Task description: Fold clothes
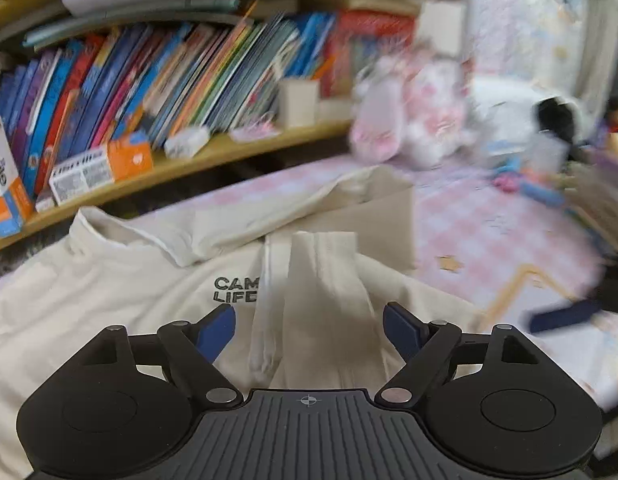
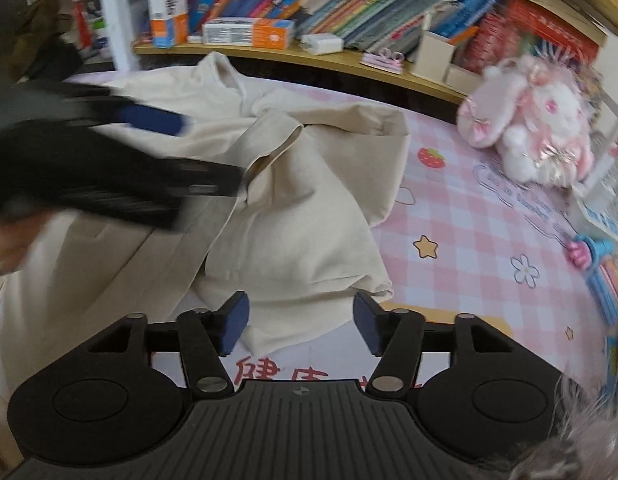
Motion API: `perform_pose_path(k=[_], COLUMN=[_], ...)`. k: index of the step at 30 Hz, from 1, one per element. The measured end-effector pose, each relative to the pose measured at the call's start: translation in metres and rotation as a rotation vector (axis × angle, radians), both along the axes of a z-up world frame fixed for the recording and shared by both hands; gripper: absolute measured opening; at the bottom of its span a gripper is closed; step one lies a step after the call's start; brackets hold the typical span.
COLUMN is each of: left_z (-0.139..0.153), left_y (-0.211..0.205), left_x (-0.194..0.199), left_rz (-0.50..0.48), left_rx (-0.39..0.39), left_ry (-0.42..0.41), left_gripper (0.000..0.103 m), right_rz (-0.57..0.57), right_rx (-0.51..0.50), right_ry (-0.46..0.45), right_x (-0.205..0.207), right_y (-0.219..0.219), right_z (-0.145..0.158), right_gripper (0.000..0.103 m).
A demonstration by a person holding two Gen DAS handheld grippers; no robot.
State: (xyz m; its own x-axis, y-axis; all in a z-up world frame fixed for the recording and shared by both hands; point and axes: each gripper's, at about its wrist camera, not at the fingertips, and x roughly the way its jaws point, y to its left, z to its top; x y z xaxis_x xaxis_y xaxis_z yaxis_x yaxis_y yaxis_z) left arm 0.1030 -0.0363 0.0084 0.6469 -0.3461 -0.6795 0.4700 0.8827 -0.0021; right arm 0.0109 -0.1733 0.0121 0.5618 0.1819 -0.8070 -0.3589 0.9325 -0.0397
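A cream zip jacket (image 1: 109, 280) with dark printed letters on the chest lies on a pink checked mat (image 1: 489, 232). One sleeve (image 1: 325, 280) is folded across its front. My left gripper (image 1: 309, 332) hovers open over that sleeve, with nothing pressed between its blue pads. In the right wrist view the jacket (image 2: 309, 208) lies bunched, its hem near my right gripper (image 2: 301, 324), which is open and holds nothing. The left gripper (image 2: 213, 154) shows there as a dark blur over the jacket's left half.
A wooden shelf (image 1: 229, 156) packed with books and small boxes runs along the back. A pink plush rabbit (image 2: 529, 132) sits at the right, with toys (image 2: 601, 264) at the mat's right edge. A sheet with red characters (image 2: 293, 372) lies under the right gripper.
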Motion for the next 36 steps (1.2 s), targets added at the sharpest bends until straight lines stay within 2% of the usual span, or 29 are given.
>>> perform_pose_path(k=[1,2,3,5,8,10,11,13,16,20,24,26,28,29,30,31,33,36], left_z=[-0.004,-0.006,0.0,0.024,0.059,0.067,0.07,0.064,0.036,0.004,-0.002,0.002,0.002,0.002,0.001,0.001,0.002,0.011], left_y=[-0.006,-0.006,-0.004,-0.001,0.02,0.03,0.035,0.04,0.04,0.04,0.044,0.05,0.056,0.06,0.062,0.064,0.069,0.074], left_x=[0.004,0.009,0.008,-0.023,-0.093,-0.137,-0.161,-0.196,-0.24,-0.285,-0.302,-0.306,-0.309,-0.309,-0.309,-0.308,-0.309,-0.308], left_rz=[0.033,0.067,0.095,0.077,-0.034,-0.073,-0.086,-0.05,0.082,0.247,0.392,0.439,0.474,0.491,0.499,0.506,0.5,0.483], left_rx=[0.01,0.005,-0.025,-0.11,-0.155,-0.159,-0.16,-0.147,-0.134,-0.066,-0.004,0.0,-0.005,-0.007,-0.007,-0.007,0.002,-0.009], left_ry=[0.015,0.047,0.068,-0.012,-0.135,-0.137,-0.129,-0.051,0.091,0.192,0.226,0.221,0.219,0.219,0.225,0.229,0.231,0.204], left_gripper=[0.038,0.005,0.005,0.004,0.004,0.005,0.005,0.005,0.005,0.005,0.009,0.012,0.013,0.013,0.013,0.013,0.013,0.011], right_rz=[0.018,0.036,0.043,0.057,0.047,0.053,0.072,0.124,0.228,0.404,0.474,0.446,0.411,0.397,0.384,0.37,0.348,0.297], right_rx=[0.009,0.018,0.02,0.024,0.045,0.055,0.061,0.083,0.134,0.171,0.091,0.036,0.022,0.026,0.029,0.032,0.082,0.144], right_ry=[-0.003,-0.006,-0.016,-0.037,-0.065,-0.09,-0.102,-0.121,-0.123,-0.069,-0.027,-0.01,0.009,0.0,-0.01,-0.019,0.003,-0.04], right_x=[-0.001,-0.002,-0.002,-0.002,0.004,0.016,0.023,0.037,0.056,0.072,0.078,0.09,0.097,0.098,0.098,0.099,0.104,0.107], right_y=[-0.005,-0.011,-0.021,-0.042,-0.074,-0.091,-0.095,-0.095,-0.074,-0.018,0.054,0.08,0.093,0.09,0.087,0.085,0.067,0.019], right_z=[0.0,0.001,0.003,0.007,0.013,0.018,0.02,0.022,0.022,0.009,-0.015,-0.031,-0.04,-0.039,-0.038,-0.037,-0.032,-0.008], right_gripper=[0.059,0.059,0.059,0.059,0.059,0.059,0.059,0.059,0.059,0.059,0.056,0.054,0.051,0.037,0.029,0.015,0.013,0.012])
